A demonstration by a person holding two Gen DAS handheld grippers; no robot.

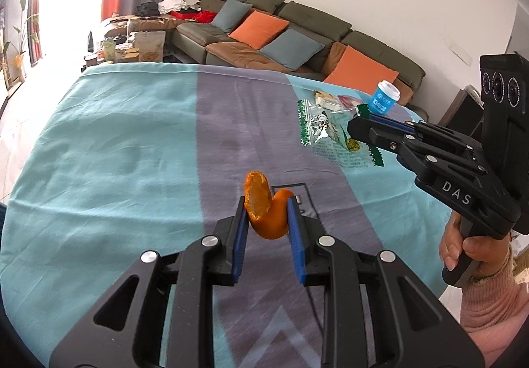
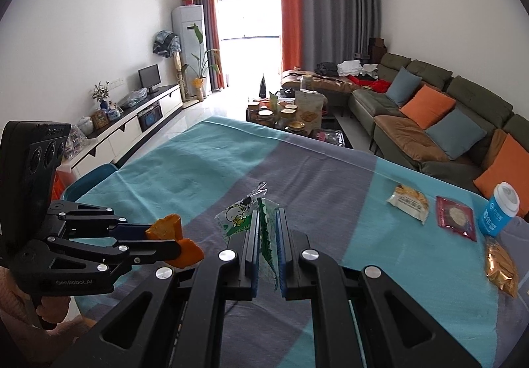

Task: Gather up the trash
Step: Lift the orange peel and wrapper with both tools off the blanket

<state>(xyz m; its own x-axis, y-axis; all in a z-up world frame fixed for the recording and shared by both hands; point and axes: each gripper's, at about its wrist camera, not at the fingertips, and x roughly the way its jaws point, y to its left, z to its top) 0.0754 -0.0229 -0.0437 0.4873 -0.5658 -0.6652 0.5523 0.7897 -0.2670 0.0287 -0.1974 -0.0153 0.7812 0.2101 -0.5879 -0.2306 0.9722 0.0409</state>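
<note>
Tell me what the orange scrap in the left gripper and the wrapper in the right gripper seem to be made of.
Orange scrap: looks like citrus peel, glossy orange outside, pale pitted pith inside, curled. Held by the left gripper.
Wrapper: looks like thin clear plastic film, shiny and crinkled, with green zigzag edges and a printed cartoon. Pinched in the right gripper.

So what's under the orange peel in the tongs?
The orange peel hangs in the air, pinched by the left tongs. Below it lies only the blue and grey tablecloth. The tongs hide the cloth right beneath them.
</note>
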